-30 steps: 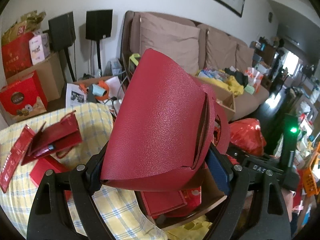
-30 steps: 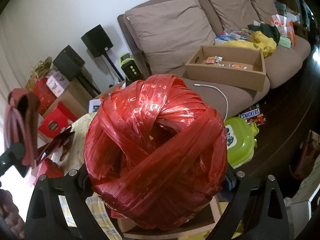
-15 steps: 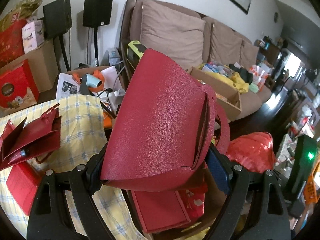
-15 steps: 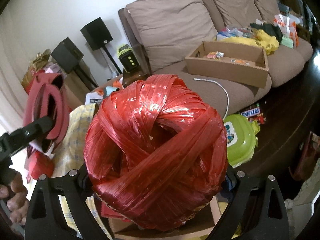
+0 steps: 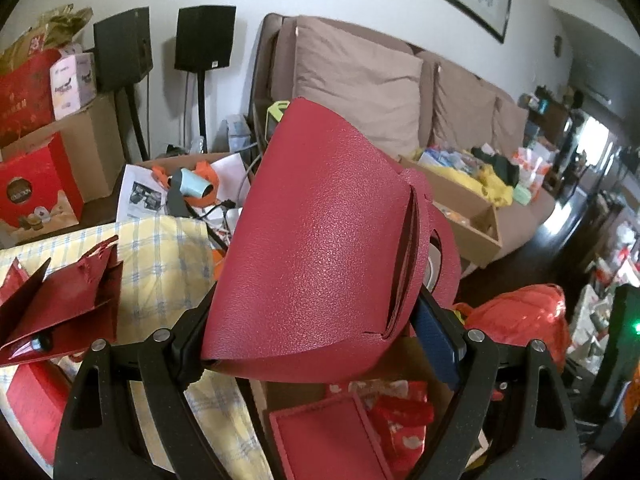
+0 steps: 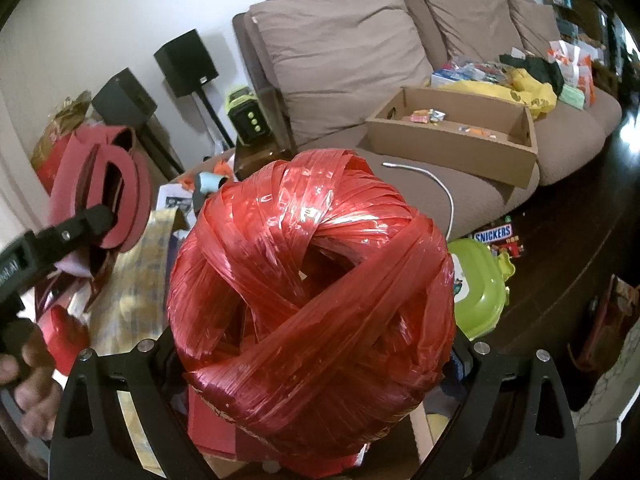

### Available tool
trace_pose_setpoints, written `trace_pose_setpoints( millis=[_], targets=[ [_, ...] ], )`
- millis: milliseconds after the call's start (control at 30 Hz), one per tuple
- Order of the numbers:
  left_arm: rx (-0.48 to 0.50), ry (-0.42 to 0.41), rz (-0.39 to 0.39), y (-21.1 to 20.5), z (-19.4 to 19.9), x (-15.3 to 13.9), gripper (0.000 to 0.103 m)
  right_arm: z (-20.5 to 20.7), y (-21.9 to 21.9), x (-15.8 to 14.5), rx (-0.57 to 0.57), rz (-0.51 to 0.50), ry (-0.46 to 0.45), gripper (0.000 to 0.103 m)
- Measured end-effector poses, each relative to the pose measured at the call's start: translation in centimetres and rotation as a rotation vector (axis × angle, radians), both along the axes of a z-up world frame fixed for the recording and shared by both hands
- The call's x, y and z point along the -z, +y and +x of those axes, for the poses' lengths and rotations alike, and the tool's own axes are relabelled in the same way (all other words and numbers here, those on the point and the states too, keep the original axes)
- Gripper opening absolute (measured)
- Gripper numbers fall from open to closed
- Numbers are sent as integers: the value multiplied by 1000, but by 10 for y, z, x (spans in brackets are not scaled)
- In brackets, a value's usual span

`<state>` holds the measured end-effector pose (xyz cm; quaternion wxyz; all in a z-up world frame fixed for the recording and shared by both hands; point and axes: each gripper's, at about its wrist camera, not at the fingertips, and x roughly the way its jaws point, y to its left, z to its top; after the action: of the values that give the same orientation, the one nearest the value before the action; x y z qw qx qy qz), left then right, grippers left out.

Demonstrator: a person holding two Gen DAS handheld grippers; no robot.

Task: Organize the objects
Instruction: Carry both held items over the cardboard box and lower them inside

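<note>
A dark red textured bag (image 5: 320, 248) with oval cut-out handles fills the left wrist view, and my left gripper (image 5: 316, 340) is shut on it, pads pressing both sides. The same bag (image 6: 100, 192) shows at the left of the right wrist view, with a hand (image 6: 24, 380) on the left gripper's grip. My right gripper (image 6: 312, 348) is shut on a big ball of red plastic twine (image 6: 312, 288). That ball (image 5: 516, 320) lies to the right of the bag. Below both sits an open cardboard box (image 5: 296, 392) with a flat red box (image 5: 320, 432) in it.
A yellow checked cloth (image 5: 160, 248) covers the table at left, with folded red gift bags (image 5: 64, 312) on it. Behind are a brown sofa (image 6: 352, 48) with a cardboard tray (image 6: 452, 128), two black speakers (image 5: 204, 40), and a green lidded container (image 6: 476, 284) on the dark floor.
The left gripper with the bag has moved right and down, over the cardboard box and closer to the twine ball. The right gripper has barely shifted; both grips are unchanged.
</note>
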<state>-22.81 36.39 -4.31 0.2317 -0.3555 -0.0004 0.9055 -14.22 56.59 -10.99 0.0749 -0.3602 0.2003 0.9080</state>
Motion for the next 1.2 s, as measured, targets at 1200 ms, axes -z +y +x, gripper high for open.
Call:
trace_pose_setpoints(
  millis=[1200],
  targets=[
    [-75,68,95,-35,-10,-12,86,-15,-16,-3,-33,150,-72,96]
  ],
)
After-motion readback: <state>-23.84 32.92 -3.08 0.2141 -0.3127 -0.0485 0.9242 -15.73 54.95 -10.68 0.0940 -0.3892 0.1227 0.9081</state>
